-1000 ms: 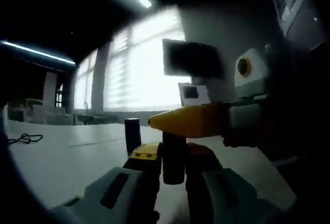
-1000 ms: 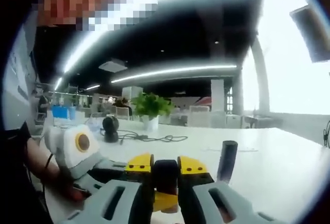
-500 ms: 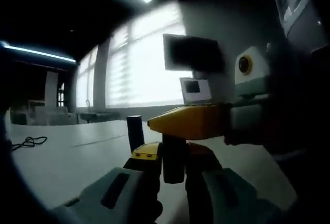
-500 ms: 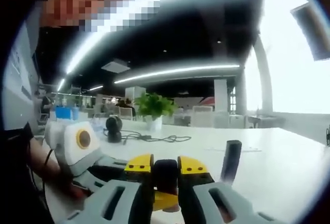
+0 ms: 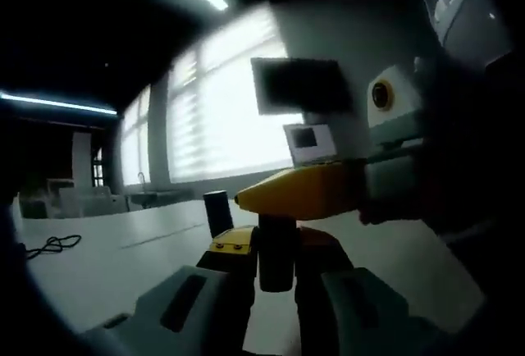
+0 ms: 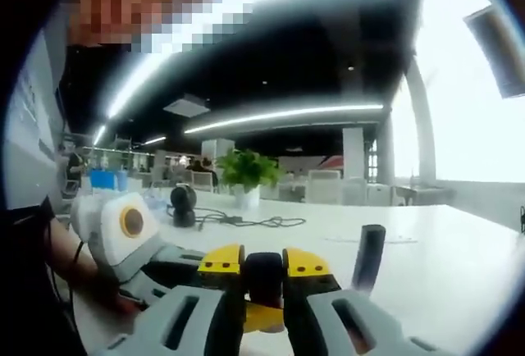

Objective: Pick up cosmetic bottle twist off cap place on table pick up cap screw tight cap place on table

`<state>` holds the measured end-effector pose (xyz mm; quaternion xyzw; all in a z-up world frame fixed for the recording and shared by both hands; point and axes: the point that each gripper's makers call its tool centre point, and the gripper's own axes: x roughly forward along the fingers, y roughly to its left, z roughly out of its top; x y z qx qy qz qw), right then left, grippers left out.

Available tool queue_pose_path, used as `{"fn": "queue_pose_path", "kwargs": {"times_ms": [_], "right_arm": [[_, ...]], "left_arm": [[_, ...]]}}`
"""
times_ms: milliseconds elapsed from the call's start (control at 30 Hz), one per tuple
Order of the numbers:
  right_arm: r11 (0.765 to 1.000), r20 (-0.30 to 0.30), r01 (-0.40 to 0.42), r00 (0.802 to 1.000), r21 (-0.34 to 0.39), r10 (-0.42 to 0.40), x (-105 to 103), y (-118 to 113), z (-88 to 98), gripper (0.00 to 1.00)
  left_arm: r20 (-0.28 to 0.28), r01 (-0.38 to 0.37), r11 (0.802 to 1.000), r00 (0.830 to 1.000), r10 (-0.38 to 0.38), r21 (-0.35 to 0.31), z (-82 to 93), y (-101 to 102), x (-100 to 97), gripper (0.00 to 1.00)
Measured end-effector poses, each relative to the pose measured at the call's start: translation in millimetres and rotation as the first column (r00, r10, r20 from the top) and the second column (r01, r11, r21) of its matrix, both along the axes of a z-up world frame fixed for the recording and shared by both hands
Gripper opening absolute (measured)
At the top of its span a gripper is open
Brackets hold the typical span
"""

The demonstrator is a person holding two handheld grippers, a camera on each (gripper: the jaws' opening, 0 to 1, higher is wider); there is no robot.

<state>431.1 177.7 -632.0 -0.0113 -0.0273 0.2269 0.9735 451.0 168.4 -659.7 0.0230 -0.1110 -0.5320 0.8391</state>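
No label or writing on anything here is sharp enough for me to read.

In the left gripper view my left gripper (image 5: pixel 275 249) is clamped on the dark bottle (image 5: pixel 276 253), held upright between its yellow-tipped jaws. My right gripper (image 5: pixel 299 192) comes in from the right with its yellow jaw lying across the bottle's top, so the cap is hidden there.

In the right gripper view my right gripper (image 6: pixel 264 267) is closed on a dark rounded piece, the cap (image 6: pixel 264 272), I think, though I cannot tell it from the bottle. My left gripper (image 6: pixel 156 262) reaches in from the left.

A second dark cylinder (image 6: pixel 367 256) stands upright on the white table (image 6: pixel 443 274), apart from both grippers, with open tabletop around it. A plant (image 6: pixel 244 172), a small round dark object (image 6: pixel 183 205) and a cable (image 6: pixel 246 220) sit further back, well apart.
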Motion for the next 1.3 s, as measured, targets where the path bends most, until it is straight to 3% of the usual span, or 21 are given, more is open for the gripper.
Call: {"fn": "queue_pose_path", "kwargs": {"times_ms": [200, 533, 800, 1033, 1300], "right_arm": [[1.0, -0.007, 0.003, 1.0, 0.004, -0.003, 0.8, 1.7, -1.1, 0.11], [1.0, -0.014, 0.003, 1.0, 0.015, -0.002, 0.5, 2.8, -2.3, 0.11], [1.0, -0.001, -0.013, 1.0, -0.008, 0.013, 0.1, 3.6, 0.0, 0.11], [0.998, -0.014, -0.068, 0.998, -0.001, 0.068, -0.1, 2.5, 0.8, 0.1], [0.983, -0.011, -0.184, 0.983, 0.001, 0.184, -4.5, 4.5, 1.3, 0.1]], "left_arm": [[0.009, -0.015, 1.0, 1.0, 0.015, 0.019, -3.2, -1.4, -0.6, 0.08], [-0.063, 0.004, 1.0, 0.998, -0.003, 0.01, -9.9, -0.3, -2.8, 0.08], [-0.056, 0.006, 1.0, 0.998, -0.005, 0.005, -9.0, -1.5, -4.2, 0.07], [-0.04, 0.019, 1.0, 0.999, -0.019, 0.01, -7.5, -3.0, -4.7, 0.06], [-0.067, 0.036, 0.999, 0.997, -0.035, 0.01, -9.9, -4.5, -9.0, 0.05]]}}
